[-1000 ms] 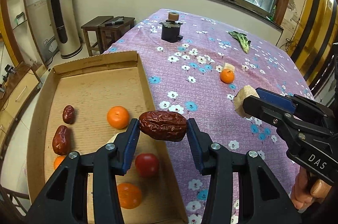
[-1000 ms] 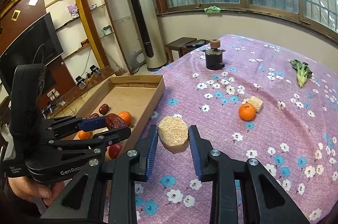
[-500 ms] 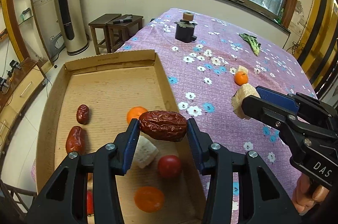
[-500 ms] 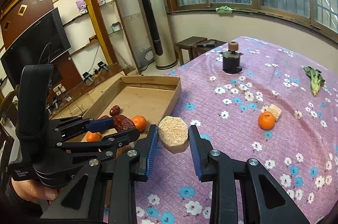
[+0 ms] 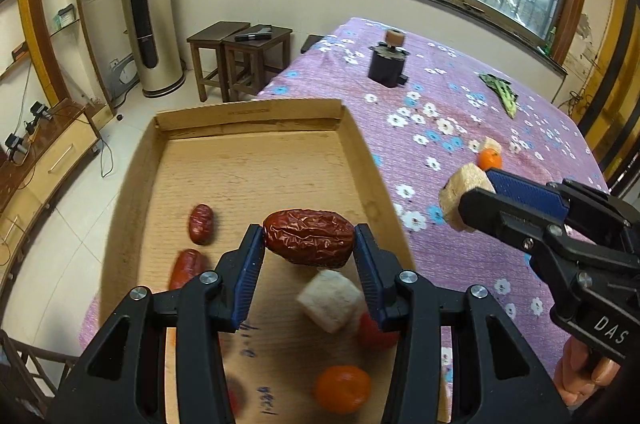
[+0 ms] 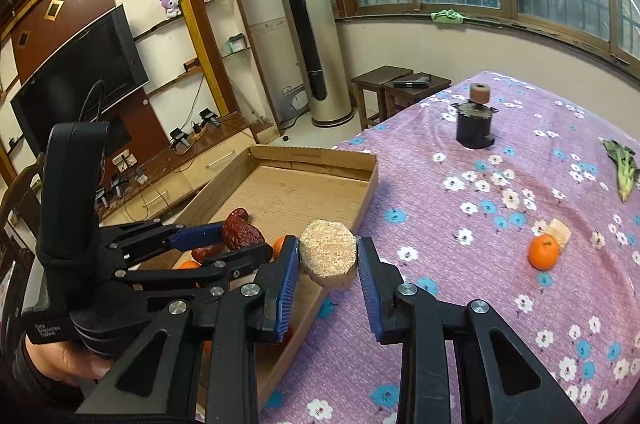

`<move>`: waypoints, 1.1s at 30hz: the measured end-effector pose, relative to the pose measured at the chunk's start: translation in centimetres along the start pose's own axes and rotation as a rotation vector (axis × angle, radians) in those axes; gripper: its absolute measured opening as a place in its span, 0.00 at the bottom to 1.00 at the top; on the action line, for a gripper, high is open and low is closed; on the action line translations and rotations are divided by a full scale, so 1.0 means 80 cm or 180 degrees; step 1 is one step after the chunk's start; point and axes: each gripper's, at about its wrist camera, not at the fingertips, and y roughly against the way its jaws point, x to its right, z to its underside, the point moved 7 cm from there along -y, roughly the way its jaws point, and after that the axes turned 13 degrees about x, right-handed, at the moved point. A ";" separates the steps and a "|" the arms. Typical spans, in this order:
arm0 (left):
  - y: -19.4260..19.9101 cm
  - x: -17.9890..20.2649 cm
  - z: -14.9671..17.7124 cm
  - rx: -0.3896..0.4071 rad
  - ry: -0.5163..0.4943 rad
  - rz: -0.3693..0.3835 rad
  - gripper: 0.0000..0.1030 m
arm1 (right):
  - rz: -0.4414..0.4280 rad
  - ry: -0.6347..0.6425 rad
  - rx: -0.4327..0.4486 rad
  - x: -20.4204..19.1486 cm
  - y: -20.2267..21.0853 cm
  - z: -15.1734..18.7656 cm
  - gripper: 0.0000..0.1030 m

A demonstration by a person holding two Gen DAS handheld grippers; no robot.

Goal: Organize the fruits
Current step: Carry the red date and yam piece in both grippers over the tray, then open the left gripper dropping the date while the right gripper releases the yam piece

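Note:
My left gripper (image 5: 309,244) is shut on a wrinkled red date (image 5: 309,237) and holds it above the cardboard tray (image 5: 248,128). Below it in the tray lie two more dates (image 5: 201,224), a white cube (image 5: 330,300), a red fruit (image 5: 376,334) and an orange (image 5: 342,389). My right gripper (image 6: 328,260) is shut on a tan crumbly block (image 6: 328,254) and holds it over the tray's right rim (image 6: 366,196). The right gripper also shows in the left wrist view (image 5: 472,194). Another orange (image 6: 543,251) lies on the purple flowered cloth (image 6: 480,224) beside a pale cube (image 6: 559,230).
A black cylinder with a brown cap (image 6: 475,124) stands at the far end of the table. A green leafy vegetable (image 6: 622,168) lies at the right. Two wooden stools (image 5: 240,56) and a tall air conditioner (image 6: 308,24) stand beyond the table's left edge.
Both grippers have moved left, over the tray, each still holding its item. The left gripper now hangs over the tray's inside, and the right one has come closer to the tray's rim.

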 end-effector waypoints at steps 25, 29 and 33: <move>-0.090 -0.115 -0.024 -0.0383 0.0413 -0.0451 0.43 | -0.0073 0.0226 -0.0624 -0.034 -0.152 0.010 0.29; -0.105 -0.116 -0.009 -0.0584 0.0433 -0.0474 0.43 | -0.0040 0.0208 -0.0755 -0.024 -0.165 0.024 0.29; -0.106 -0.114 -0.005 -0.0631 0.0377 -0.0521 0.44 | -0.0094 0.0139 -0.0767 -0.021 -0.166 0.026 0.32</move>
